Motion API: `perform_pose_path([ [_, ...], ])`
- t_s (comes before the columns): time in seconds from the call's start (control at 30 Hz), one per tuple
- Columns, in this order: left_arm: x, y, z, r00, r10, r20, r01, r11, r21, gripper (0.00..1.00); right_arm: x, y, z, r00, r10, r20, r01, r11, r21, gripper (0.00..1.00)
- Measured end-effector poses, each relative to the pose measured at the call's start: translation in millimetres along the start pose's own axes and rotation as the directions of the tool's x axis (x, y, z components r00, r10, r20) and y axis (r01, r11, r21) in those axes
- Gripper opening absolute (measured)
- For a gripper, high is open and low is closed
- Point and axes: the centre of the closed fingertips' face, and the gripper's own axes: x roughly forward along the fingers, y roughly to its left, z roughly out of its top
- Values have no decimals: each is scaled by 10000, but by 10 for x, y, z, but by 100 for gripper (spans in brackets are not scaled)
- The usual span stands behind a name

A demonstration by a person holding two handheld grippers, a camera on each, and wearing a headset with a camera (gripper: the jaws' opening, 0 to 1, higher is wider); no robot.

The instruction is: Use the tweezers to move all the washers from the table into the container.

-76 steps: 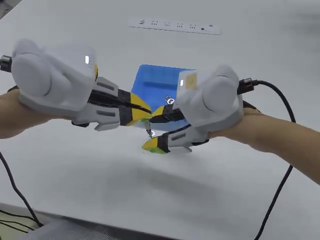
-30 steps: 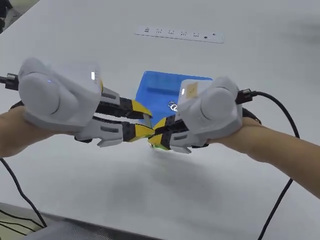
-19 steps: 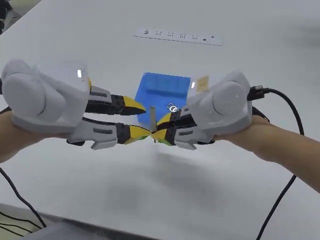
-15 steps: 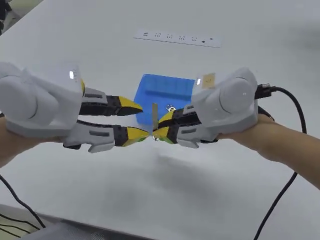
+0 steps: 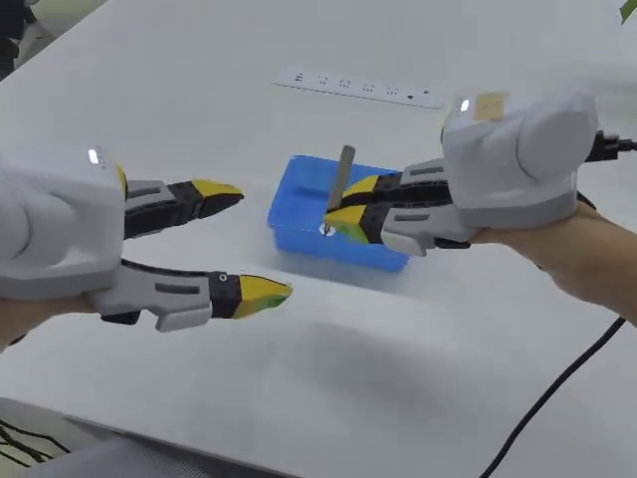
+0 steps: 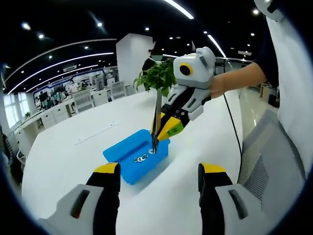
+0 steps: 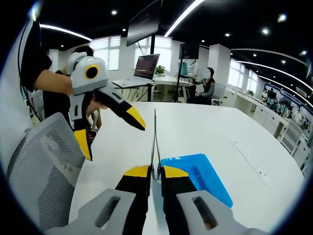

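Blue container [image 5: 299, 231] partly hidden behind right gripper [image 5: 343, 211]. Tweezers [image 5: 344, 169] tip blurred; can't tell if washer is held. Washers [image 6: 141, 158] lie clustered inside container. Right jaws pinched tight on tweezers, upright over container. Left gripper [image 5: 257, 242] jaws wide apart, holding nothing, above white table [image 5: 378, 388]. Power strip [image 5: 360, 88] beyond. Open office, ceiling lights.

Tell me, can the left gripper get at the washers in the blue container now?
Probably yes: the left gripper is open beside the container, nothing between them. But the tweezers in the right gripper stand over the washers.
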Motion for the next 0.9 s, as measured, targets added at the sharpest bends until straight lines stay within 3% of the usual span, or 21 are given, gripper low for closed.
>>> perform_pose_path([
  [0.17,-43,-37,-9,9997,192,164,-184,9987,-481,86,-18,-156,47,9993,-286,232,279,9992,291,9],
  [0.3,-61,-25,-44,9990,425,143,-413,9962,-770,99,19,-265,-14,9991,-424,71,421,9985,352,9],
  [0.6,-149,29,-138,9952,974,17,-964,9875,-1244,100,203,-502,-230,9983,-473,-354,489,9977,473,9],
  [0.9,-163,84,-199,9946,1036,-116,-1042,9827,-1533,100,345,-660,-508,9948,-574,-845,633,9956,692,9],
])
